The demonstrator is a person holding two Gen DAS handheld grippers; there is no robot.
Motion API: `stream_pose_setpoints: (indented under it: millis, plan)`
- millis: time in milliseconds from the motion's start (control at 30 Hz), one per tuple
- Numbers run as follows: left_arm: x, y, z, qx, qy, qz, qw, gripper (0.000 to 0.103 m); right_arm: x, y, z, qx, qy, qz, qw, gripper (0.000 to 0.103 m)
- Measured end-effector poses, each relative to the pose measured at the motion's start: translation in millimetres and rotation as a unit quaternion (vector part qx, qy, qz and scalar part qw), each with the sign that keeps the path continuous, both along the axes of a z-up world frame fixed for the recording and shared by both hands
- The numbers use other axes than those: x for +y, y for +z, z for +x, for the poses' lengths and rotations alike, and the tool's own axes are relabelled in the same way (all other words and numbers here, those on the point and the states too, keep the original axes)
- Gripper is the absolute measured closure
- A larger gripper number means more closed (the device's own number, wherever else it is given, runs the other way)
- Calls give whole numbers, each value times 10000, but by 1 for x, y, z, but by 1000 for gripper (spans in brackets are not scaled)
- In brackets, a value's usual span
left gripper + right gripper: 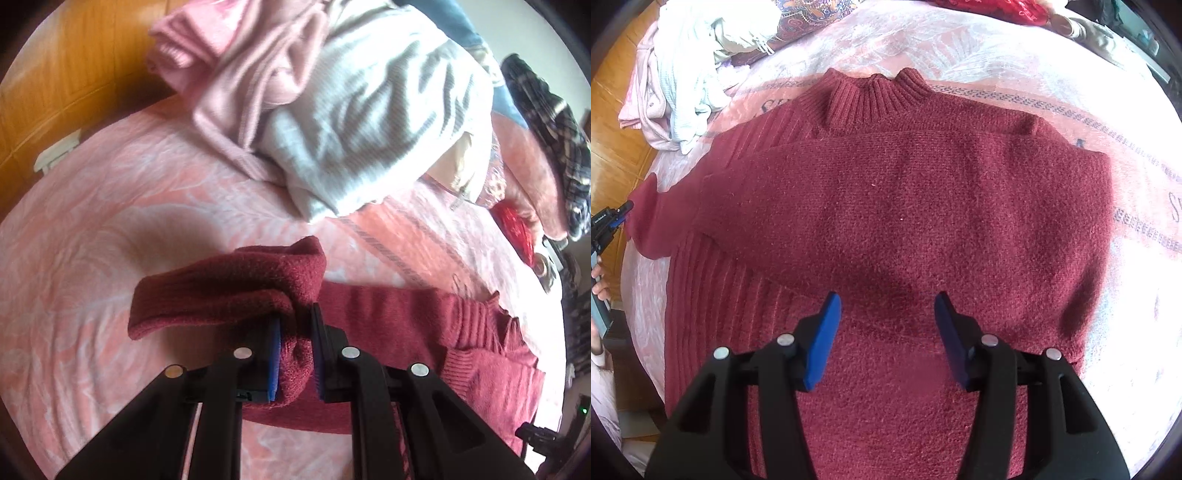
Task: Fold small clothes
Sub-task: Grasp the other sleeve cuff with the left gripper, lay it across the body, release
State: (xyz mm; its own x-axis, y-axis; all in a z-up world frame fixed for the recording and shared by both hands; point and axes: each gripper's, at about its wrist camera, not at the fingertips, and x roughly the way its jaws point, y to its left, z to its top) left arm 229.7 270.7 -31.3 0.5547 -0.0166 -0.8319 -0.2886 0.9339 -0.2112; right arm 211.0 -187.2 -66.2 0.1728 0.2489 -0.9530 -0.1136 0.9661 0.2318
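I see one dark red knitted sweater [905, 206] with a ribbed collar, lying flat on a bed covered by a pink bedspread [110, 206] with a pale leaf pattern. One sleeve is folded across the chest. The other sleeve [229, 288] is at the sweater's left side, its cuff lifted off the bedspread.

My left hand-held gripper [295, 354] is clamped narrow on that sleeve, the knit bunched between its two blue pads and the cuff flopping over the left pad. In the right wrist view this same gripper [618, 216] shows at the far left edge, holding the sleeve end, with a person's fingers [600, 284] on its handle.

My right hand-held gripper [888, 332] hangs above the sweater's lower middle, its two blue pads [823, 339] standing about half apart with nothing between them.

Beyond the sweater lies one heap of other clothes: a pale pink garment [236, 74] and a white ribbed garment [369, 122]. Orange wooden flooring [66, 74] shows past the bed edge.
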Motion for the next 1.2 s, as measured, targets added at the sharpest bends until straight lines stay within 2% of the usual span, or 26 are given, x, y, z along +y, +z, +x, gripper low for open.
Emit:
stream_pose_setpoints:
  millis: [300,500,667,800,933,1067,1133,1167,1200]
  plan:
    - [-128,4,8,14,-1192,129,9928,88,-26,-7,-3,-7,-88,-33,10000,50]
    - [-209,-1,4,31,-1824,137,9831,88,-52,-9,-7,-18,-240,92,9997,50]
    - [-274,-6,-2,10,-2364,161,9715,88,-69,-10,-8,-30,-336,171,9993,50]
    - [-315,-28,-5,278,-2694,265,9623,88,-80,-13,-9,-1,-381,248,9990,50]
    - [-322,-61,-3,765,-2692,229,9598,87,-80,-15,-7,27,-398,283,9988,50]
    - [-318,-76,-4,904,-2700,168,9585,82,-77,-15,-5,48,-353,198,9992,47]
    - [-318,-71,-6,951,-2818,72,9547,71,-74,-16,-3,54,-335,191,9992,44]
    - [-318,-65,-7,990,-2854,-18,9533,59,-73,-15,-3,53,-328,156,9993,44]
    - [-315,-57,-9,1019,-2885,-148,9519,53,-71,-15,-2,60,-321,121,9994,44]
